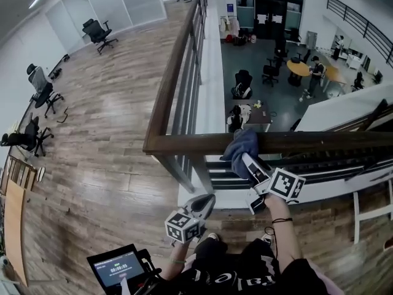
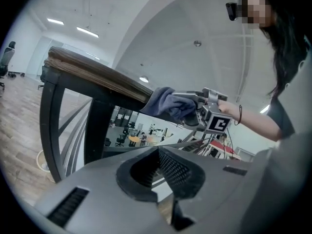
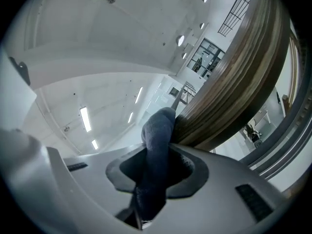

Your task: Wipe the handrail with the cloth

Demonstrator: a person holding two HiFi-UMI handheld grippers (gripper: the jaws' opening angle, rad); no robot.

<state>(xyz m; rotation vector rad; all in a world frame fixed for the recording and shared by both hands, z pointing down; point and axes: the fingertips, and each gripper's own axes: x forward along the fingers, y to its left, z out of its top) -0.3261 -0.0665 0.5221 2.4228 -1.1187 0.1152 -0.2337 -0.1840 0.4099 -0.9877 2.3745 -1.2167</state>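
Observation:
A dark wooden handrail point(image 1: 307, 142) runs across the head view and turns at a corner toward the far side point(image 1: 178, 60). A blue-grey cloth point(image 1: 241, 146) is draped over the rail's near edge, and my right gripper point(image 1: 250, 166) is shut on it from below. In the right gripper view the cloth point(image 3: 157, 150) rises between the jaws and presses against the handrail point(image 3: 234, 82). My left gripper point(image 1: 206, 205) hangs low, apart from the rail, shut with nothing in it. The left gripper view shows the handrail point(image 2: 92, 72), the cloth point(image 2: 168, 103) and the right gripper point(image 2: 195, 112).
Dark railing bars point(image 1: 187, 103) stand under the rail, with a drop to a lower floor point(image 1: 270, 60) beyond. Office chairs point(image 1: 98, 32) sit on the wooden floor at the left. A small screen point(image 1: 116, 268) is near my left side.

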